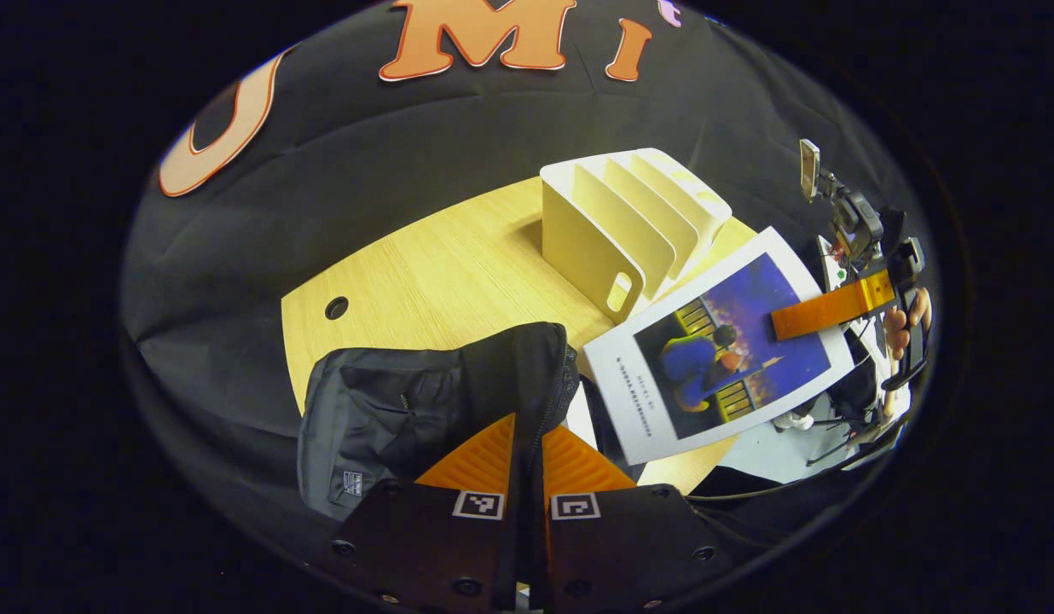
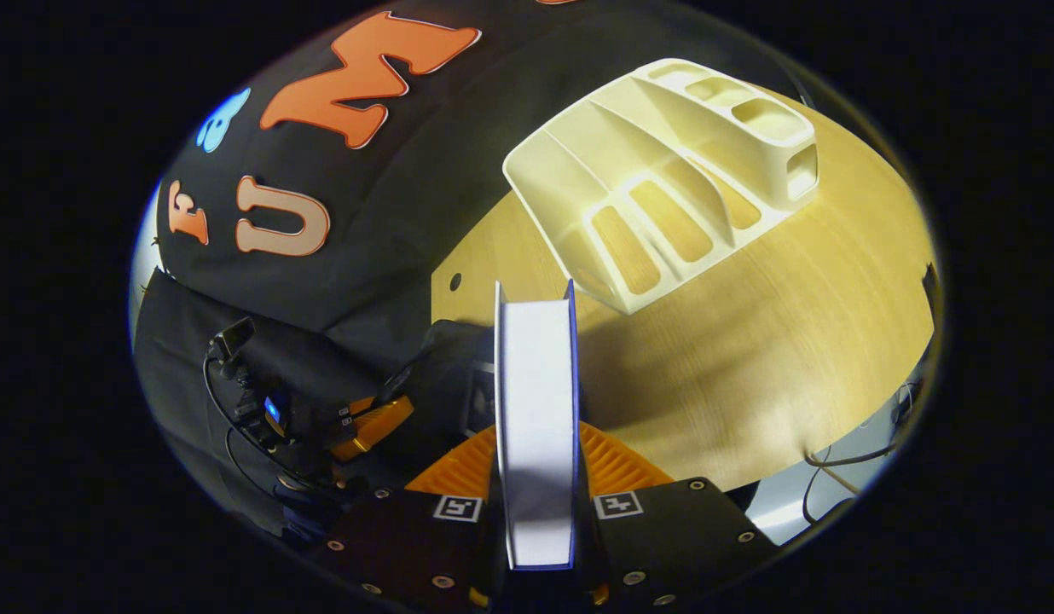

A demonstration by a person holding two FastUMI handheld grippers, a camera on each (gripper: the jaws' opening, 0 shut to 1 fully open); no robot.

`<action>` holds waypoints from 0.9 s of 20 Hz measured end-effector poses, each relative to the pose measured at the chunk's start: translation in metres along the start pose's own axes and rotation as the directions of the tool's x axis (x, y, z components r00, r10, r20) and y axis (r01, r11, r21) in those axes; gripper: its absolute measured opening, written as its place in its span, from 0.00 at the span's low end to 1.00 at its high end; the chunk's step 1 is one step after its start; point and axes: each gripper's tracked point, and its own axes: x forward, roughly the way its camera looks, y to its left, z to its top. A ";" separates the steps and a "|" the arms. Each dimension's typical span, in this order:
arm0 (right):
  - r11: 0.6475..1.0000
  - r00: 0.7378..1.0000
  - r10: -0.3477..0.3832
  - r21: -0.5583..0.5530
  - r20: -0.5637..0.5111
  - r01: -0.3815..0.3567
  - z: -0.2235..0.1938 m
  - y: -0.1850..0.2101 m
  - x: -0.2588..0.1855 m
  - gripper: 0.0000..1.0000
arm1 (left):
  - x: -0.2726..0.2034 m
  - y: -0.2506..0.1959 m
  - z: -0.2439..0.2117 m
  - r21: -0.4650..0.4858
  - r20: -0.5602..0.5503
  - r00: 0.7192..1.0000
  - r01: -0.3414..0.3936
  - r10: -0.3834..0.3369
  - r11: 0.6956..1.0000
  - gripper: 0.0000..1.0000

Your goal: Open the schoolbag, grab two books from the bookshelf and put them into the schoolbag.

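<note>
Both tongs clamp: left (image 1: 527, 465) apparently on schoolbag (image 1: 425, 401) flap, right (image 2: 537, 477) on book (image 2: 535, 409).

A light wooden table (image 1: 442, 273) with a rounded edge stands against the black cloth wall (image 1: 390, 153), a small round hole (image 1: 336, 307) near its left corner, and cables (image 2: 834, 477) trail below its right edge.

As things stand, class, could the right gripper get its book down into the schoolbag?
Probably yes. The left gripper pinches the schoolbag edge, holding the mouth up, and the right gripper holds the book just beside that opening, with nothing between them. How wide the mouth gapes is unclear.
</note>
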 end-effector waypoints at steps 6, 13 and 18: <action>0.996 0.996 0.083 0.024 -0.042 -0.082 -0.024 0.030 0.046 0.33 | 0.002 -0.001 0.000 -0.025 0.012 1.000 0.006 -0.006 1.000 0.06; 0.988 0.989 0.140 0.069 -0.042 -0.137 -0.038 0.055 0.090 0.33 | 0.003 -0.003 0.003 -0.042 0.027 1.000 0.013 -0.011 0.999 0.06; 0.973 0.982 0.185 0.147 -0.024 -0.180 -0.046 0.069 0.121 0.33 | 0.002 -0.013 0.008 -0.027 0.041 0.999 0.026 -0.025 0.999 0.06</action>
